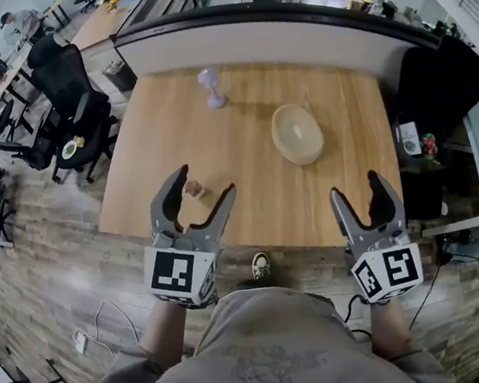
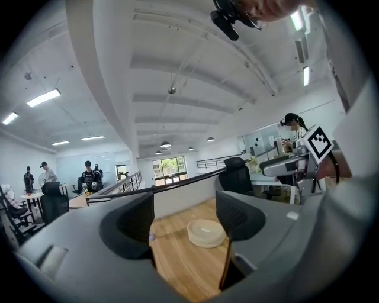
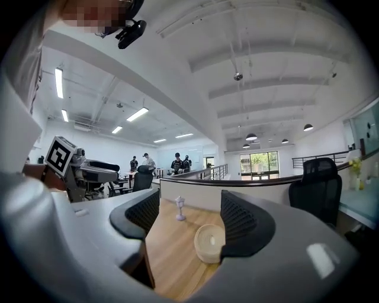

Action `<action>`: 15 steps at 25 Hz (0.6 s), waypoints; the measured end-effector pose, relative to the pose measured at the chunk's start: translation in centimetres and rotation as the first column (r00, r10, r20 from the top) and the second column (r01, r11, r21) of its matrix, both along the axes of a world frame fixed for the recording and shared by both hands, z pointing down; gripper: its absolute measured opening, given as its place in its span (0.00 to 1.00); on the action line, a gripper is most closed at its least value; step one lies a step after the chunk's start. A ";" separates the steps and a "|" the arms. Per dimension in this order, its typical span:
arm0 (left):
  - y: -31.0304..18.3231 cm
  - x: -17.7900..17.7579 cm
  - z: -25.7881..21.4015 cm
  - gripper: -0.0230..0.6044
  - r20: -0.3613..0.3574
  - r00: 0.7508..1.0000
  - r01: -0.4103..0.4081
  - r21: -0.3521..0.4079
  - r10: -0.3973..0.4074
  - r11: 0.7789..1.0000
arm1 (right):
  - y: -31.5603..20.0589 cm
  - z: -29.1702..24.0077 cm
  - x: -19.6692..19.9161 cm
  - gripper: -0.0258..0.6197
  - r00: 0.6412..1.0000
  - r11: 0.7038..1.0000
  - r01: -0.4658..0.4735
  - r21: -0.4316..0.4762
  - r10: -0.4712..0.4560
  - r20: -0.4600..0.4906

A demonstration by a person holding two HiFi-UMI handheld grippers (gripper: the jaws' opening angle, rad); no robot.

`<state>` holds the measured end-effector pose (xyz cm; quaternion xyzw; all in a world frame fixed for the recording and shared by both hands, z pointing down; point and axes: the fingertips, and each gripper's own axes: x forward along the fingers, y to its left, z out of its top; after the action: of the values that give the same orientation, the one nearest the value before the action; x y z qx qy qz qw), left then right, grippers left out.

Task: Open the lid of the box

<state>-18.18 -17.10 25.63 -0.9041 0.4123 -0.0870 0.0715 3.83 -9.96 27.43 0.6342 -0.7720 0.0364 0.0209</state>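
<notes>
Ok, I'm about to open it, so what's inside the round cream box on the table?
Its contents cannot be seen: the lid sits closed on the box, covering the inside. Only its cream outside shows, resting on the wooden table.

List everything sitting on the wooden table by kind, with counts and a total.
round cream box: 1
small lavender lantern figurine: 1
small tan object: 1
Total: 3

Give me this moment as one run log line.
stage: before contact | left gripper: open, empty | right gripper: open, empty | box: lid on, untouched, on table
</notes>
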 end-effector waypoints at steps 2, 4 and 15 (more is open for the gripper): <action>-1.8 0.3 0.4 0.54 0.003 0.999 -0.034 -0.012 0.034 0.999 | -1.6 0.2 -0.1 0.52 1.000 1.000 -0.018 -0.011 0.018 0.000; -3.4 0.5 0.8 0.54 0.007 0.999 -0.048 -0.048 0.048 0.998 | -2.9 0.3 -0.1 0.52 0.999 0.999 -0.039 -0.014 0.039 0.007; -7.6 3.7 2.4 0.54 0.003 0.993 -0.114 -0.072 0.114 0.991 | -5.8 3.2 2.7 0.52 0.994 0.992 -0.097 -0.080 0.100 0.034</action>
<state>-14.52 -24.72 28.01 -0.9278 0.3563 -0.1008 0.0455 6.52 -15.74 30.60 0.6696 -0.7379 0.0794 0.0293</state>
